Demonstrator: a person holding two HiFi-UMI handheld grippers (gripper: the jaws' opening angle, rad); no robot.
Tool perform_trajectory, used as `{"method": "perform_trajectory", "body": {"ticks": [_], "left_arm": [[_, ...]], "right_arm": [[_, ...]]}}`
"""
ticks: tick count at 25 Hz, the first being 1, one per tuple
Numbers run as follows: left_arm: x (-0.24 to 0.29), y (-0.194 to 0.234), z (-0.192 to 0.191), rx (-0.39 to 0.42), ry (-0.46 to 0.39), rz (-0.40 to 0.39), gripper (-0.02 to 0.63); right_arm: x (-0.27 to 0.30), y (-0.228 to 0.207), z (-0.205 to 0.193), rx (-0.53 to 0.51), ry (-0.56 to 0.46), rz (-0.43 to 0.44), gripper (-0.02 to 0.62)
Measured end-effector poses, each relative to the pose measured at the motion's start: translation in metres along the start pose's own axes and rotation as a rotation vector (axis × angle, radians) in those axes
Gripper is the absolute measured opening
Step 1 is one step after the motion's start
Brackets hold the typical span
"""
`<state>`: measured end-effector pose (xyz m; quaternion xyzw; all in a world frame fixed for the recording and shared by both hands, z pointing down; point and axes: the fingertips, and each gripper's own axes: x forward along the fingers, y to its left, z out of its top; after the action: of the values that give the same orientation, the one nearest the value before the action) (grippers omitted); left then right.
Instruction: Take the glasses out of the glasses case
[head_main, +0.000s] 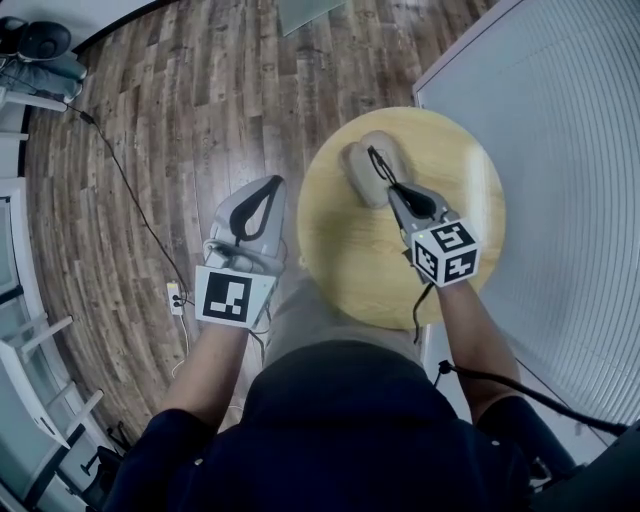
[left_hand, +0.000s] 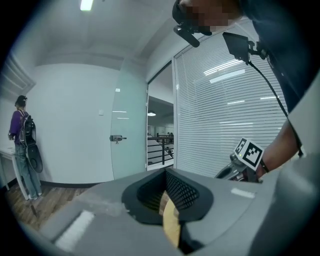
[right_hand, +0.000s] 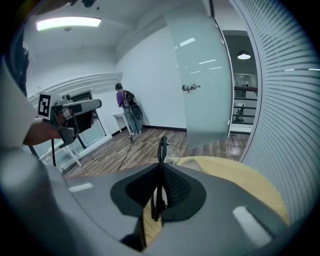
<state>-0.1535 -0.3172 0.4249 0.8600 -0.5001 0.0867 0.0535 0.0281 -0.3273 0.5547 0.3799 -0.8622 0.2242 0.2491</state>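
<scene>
Right gripper (head_main: 393, 190), arm reaching in from lower right of the head view, pinches the black glasses (head_main: 379, 164) at the case (head_main: 358, 176) on the round table (head_main: 350, 265). Left gripper (head_main: 270, 186) is at centre left, off the table. Left gripper view: jaws together, empty. Right gripper view: glasses frame upright between the jaws, mid-frame.

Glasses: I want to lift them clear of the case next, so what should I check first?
1. Grasp: right hand-held gripper shut on the glasses: ok.
2. Glasses clear of the glasses case: cannot tell.
3. Glasses case resting on the table: ok.
4. Support: left hand-held gripper steadying the glasses case: not ok; it is shut, empty and off to the table's side.
</scene>
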Motion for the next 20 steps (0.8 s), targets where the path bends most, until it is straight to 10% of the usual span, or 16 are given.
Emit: {"method": "perform_trajectory", "body": {"ticks": [20], "left_arm": [[-0.031, -0.026, 0.09, 0.086, -0.156, 0.023, 0.006]], "right_arm": [[-0.091, 0.019, 0.05, -0.067, -0.128, -0.041, 0.034]]}}
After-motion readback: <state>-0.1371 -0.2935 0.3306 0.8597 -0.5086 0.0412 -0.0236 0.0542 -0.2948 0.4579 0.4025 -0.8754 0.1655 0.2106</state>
